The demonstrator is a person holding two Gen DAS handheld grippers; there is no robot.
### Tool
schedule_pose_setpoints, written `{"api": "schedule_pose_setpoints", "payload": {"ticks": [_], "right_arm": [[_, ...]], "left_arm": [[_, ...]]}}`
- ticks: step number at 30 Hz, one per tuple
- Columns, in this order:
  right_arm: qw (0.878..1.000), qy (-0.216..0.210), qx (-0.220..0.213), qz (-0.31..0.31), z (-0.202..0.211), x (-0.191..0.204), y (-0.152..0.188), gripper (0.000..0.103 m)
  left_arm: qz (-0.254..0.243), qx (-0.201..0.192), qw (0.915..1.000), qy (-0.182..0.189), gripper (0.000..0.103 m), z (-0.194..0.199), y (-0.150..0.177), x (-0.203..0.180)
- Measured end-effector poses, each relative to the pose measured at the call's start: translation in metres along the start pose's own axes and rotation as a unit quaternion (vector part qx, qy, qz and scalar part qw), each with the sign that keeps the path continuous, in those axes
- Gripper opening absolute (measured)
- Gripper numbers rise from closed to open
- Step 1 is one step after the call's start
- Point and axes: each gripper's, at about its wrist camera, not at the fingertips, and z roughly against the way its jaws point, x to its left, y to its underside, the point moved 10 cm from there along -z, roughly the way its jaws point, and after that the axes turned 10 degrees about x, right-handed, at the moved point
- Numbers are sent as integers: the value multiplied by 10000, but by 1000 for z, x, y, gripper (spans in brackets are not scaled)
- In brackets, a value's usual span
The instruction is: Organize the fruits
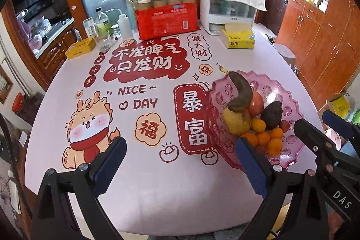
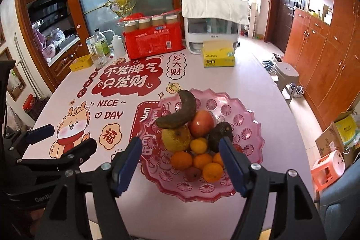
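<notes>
A pink plastic fruit plate stands on the right part of the table. On it lie a dark overripe banana, a red apple, a yellow pear, a dark avocado, several small oranges and a small red fruit. My right gripper hangs open above the plate's near side with nothing between its fingers. My left gripper is open over bare tablecloth, left of the plate. The banana tops the pile. Each gripper also shows in the other's view, the right gripper and the left gripper.
At the table's back stand a red package with bottles, a white appliance under a towel, a yellow tissue box, bottles and a glass and a yellow box. A grey stool and a pink stool stand on the floor at the right.
</notes>
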Motion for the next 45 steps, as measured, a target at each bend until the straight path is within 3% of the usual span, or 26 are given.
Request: {"api": "schedule_pose_setpoints", "payload": {"ticks": [45], "right_arm": [[9999,7,-48,128,10,14,-6,72]], "left_arm": [[106,-18,9999,-133,97,6,-1,9]]}}
